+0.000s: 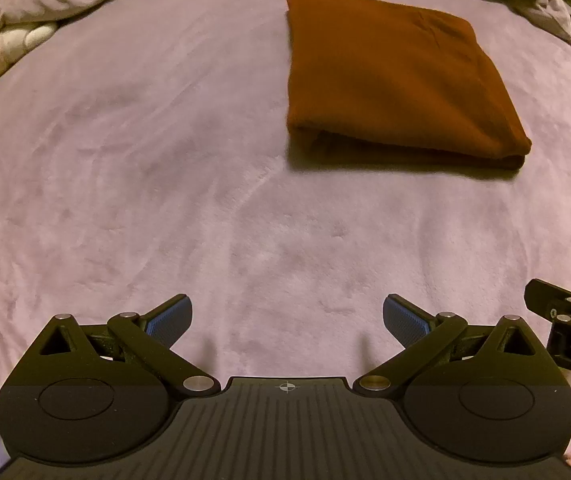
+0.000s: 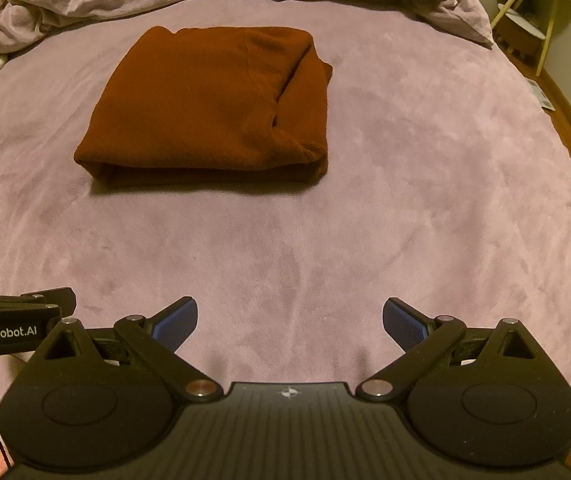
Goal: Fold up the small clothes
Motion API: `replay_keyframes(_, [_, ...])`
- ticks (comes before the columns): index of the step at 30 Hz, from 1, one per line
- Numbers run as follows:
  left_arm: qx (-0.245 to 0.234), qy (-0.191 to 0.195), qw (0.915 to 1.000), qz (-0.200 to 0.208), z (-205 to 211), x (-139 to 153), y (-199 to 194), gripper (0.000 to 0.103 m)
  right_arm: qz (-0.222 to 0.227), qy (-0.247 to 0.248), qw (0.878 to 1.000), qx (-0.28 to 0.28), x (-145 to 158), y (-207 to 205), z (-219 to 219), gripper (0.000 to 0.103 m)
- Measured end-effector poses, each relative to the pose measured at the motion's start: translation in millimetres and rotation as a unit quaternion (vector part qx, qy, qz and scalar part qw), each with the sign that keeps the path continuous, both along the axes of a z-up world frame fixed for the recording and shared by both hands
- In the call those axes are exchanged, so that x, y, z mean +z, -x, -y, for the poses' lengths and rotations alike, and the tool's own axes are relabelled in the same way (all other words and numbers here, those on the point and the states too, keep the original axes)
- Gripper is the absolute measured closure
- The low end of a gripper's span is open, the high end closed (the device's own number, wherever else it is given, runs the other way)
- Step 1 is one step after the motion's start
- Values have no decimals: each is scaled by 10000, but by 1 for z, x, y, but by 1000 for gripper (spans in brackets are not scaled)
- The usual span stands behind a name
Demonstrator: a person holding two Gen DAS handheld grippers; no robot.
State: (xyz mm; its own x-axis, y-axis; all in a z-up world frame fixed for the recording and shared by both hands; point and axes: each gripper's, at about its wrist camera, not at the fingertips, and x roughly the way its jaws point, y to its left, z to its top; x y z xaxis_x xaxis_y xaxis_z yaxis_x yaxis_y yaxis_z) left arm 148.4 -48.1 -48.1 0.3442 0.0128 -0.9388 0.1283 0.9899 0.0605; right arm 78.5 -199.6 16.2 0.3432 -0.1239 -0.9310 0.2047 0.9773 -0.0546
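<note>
While both wait over the bed:
Left gripper (image 1: 287, 320): fingers spread, nothing held.
Right gripper (image 2: 290, 322): fingers spread, nothing held.
Garment (image 2: 213, 104): folded, ahead, untouched.

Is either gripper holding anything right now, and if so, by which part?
Nothing is held. The left gripper and right gripper are both open, apart from the folded rust-brown knit garment lying on the lilac plush blanket.

Your rust-brown garment (image 2: 205, 100) is matt knit cloth; the bed cover (image 2: 405, 200) under it is soft, brushed plush.
</note>
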Motion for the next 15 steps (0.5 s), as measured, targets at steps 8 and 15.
replay_keyframes(8, [14,79,9999,-105,0,-6,-2,0,-34,-27,10000,12,-4,-1,0,4])
replay_keyframes(15, [-19,129,9998,-137,1,-10,-2,0,-62,-34,10000,-7,-7,-1,0,4])
